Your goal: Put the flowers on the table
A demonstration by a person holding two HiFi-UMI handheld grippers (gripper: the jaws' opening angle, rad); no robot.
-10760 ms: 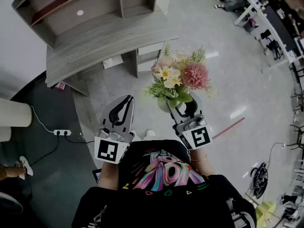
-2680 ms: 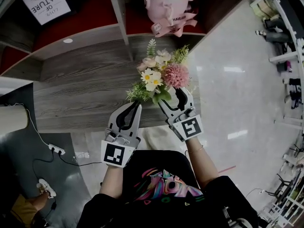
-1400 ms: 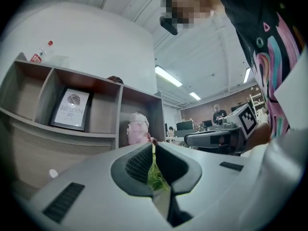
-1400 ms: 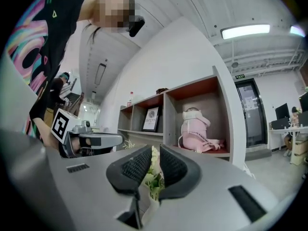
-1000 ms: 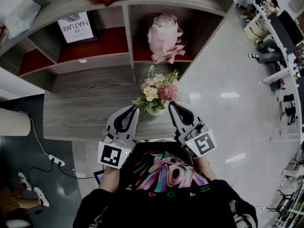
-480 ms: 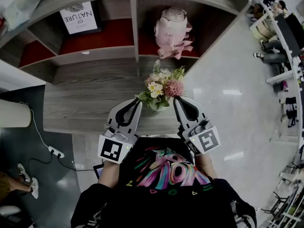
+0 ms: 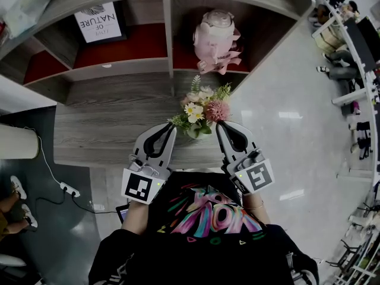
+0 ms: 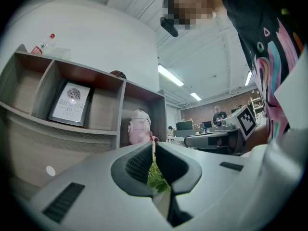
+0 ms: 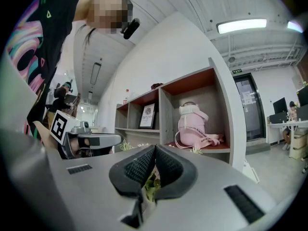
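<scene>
The grey wood-grain table (image 7: 107, 129) below the shelf unit (image 7: 168, 28) now carries the flowers (image 7: 202, 108), which stand free in their vase, no longer held aloft by the right gripper (image 7: 221, 127). That gripper sits clenched and empty at their 4 o'clock. The left gripper (image 7: 170, 128) is likewise clenched on nothing at 7 o'clock, so the placing looks done.

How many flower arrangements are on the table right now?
1. The flowers stand on the grey table near its front edge, between the left gripper and right gripper. The grippers hide a little of the table.
</scene>
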